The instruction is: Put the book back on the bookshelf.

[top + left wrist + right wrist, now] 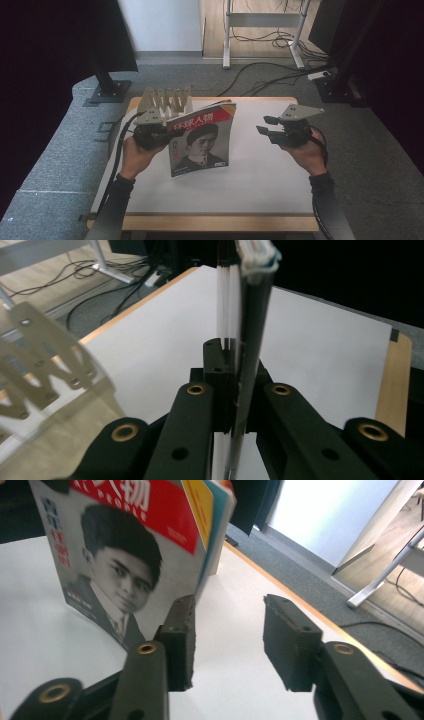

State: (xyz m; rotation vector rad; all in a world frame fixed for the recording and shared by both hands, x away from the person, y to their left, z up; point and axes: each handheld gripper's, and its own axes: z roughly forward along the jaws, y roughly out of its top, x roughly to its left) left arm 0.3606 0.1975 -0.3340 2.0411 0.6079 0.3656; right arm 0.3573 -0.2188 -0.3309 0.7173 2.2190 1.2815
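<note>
Magazine (pixel 201 140), red masthead and black-and-white portrait cover; held upright above the white table top (pixel 260 170), left of centre, its lower edge lifted clear; left gripper (pixel 159 131) pinching the magazine's left edge, jaws pressed together on the pages, as the left gripper view shows edge-on (pixel 250 340); right gripper (pixel 266 125) well to the right, apart from the magazine, jaws spread with nothing between them; wooden slotted rack (pixel 167 100) standing at the table's far edge behind the magazine
</note>
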